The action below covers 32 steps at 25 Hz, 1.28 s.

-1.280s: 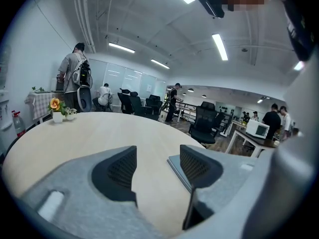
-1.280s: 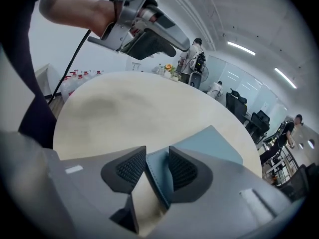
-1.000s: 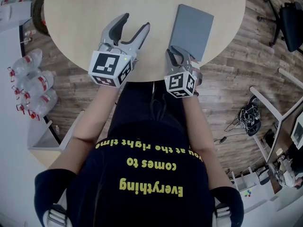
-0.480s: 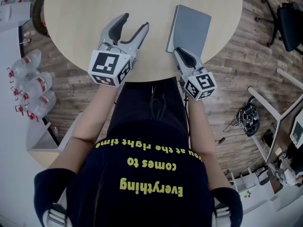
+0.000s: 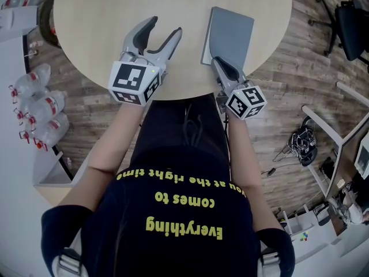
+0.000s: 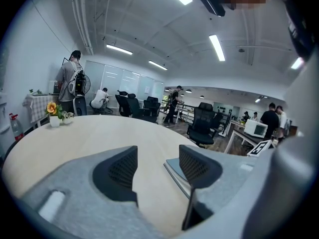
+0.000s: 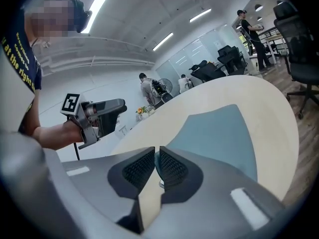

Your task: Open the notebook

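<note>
Round pale-wood table [image 5: 104,16] on a plank floor [image 5: 277,97], seen from above, with the person's torso at the near edge. At the far left of the floor we note a cluster of clear plastic bottles [image 5: 34,105].

Left gripper [image 5: 164,26]: it hovers over the table just inside the near edge, left of centre. In the left gripper view we see its jaws standing wide apart with only bare tabletop between the pads, so it holds nothing.

Notebook [image 5: 233,33]: a plain grey rectangular book, lying flat on the right part of the table. Its near end reaches almost to the table's near edge and its far end tilts slightly rightward. Its left long side shows as a paler strip. We cannot tell whether the cover is raised off the pages.

Right gripper [image 5: 216,60]: it meets the notebook at its near left corner. In the right gripper view we see the jaws drawn almost together, leaving only a thin gap, and a sliver of the blue-grey cover sits pinched between the ribbed pads.

At the far right of the floor stands a black office chair [image 5: 353,25].
</note>
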Tool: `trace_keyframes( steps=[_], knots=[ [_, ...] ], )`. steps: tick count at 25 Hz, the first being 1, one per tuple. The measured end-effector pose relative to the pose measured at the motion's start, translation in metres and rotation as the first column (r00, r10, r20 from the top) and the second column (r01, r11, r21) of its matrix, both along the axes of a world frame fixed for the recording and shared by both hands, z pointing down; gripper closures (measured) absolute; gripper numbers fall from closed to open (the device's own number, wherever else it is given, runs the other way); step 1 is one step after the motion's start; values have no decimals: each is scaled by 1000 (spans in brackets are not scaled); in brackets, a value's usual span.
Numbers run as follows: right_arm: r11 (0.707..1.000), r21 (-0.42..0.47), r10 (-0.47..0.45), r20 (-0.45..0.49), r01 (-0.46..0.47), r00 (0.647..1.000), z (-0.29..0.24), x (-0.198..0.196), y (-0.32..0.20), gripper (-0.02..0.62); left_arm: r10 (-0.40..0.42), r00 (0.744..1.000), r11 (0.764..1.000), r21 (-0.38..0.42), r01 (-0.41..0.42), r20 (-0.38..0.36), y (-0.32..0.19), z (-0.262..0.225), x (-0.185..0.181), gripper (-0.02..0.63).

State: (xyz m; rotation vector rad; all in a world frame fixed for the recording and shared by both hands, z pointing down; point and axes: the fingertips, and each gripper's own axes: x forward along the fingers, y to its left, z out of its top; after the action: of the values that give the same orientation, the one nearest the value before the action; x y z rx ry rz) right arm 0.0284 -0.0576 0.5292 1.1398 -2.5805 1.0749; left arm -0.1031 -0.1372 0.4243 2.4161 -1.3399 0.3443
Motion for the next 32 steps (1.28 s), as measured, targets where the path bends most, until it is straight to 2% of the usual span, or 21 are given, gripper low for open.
trace_keyframes(
  steps=[8, 13, 16, 19, 22, 25, 32],
  knots=[
    [999, -27, 27, 50, -26, 998, -2, 3, -1, 552, 12, 1000, 1000, 8, -12, 2, 3, -4, 7, 339],
    [999, -9, 40, 42, -39, 998, -11, 4, -1, 555, 16, 1000, 1000, 12, -16, 6, 3, -7, 7, 341],
    [996, 32, 79, 59, -81, 995, -26, 13, -1, 557, 25, 1000, 999, 20, -25, 6, 4, -10, 11, 341],
    [985, 71, 152, 104, -160, 983, -46, 31, 1, 557, 34, 999, 999, 35, -34, 0, 4, -15, 16, 342],
    [961, 91, 247, 152, -263, 957, -65, 54, 0, 557, 48, 999, 997, 53, -48, -12, 3, -21, 24, 356],
    [924, 111, 342, 180, -365, 922, -77, 77, 1, 558, 72, 997, 995, 64, -71, -21, 2, -24, 34, 383],
    [835, 162, 507, 143, -526, 850, -94, 129, 9, 560, 147, 989, 987, 73, -144, -36, 2, -29, 61, 471]
  ],
)
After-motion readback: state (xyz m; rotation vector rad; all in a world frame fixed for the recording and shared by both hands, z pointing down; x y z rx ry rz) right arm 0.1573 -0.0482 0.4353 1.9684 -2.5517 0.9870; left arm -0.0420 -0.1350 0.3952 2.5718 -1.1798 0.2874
